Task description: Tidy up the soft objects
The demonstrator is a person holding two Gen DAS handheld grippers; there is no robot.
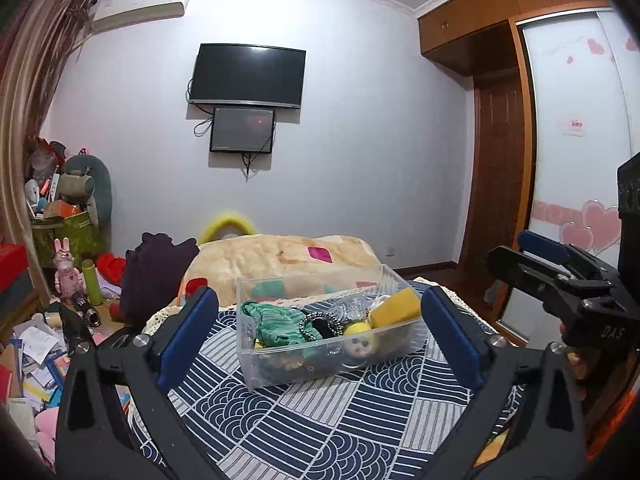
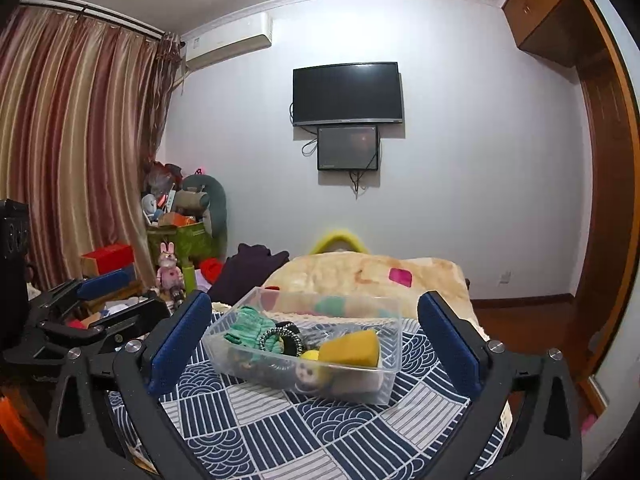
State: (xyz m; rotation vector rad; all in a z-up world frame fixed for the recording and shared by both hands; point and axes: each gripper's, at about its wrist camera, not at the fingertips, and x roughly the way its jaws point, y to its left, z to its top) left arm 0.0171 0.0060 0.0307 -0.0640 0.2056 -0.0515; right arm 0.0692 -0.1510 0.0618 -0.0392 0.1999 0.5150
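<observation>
While both tools gape, knitted green cloth (image 1: 276,322) fills the clear plastic box (image 1: 320,364).

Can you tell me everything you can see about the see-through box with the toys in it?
The clear plastic box is a rectangular, open-topped tub with see-through walls. It sits flat on the blue-and-white patterned cloth, turned at a slight angle. Inside lie a green knitted piece, a yellow sponge, a black-and-white hair tie and a small doll face. Both grippers are open, and neither touches it.
</observation>
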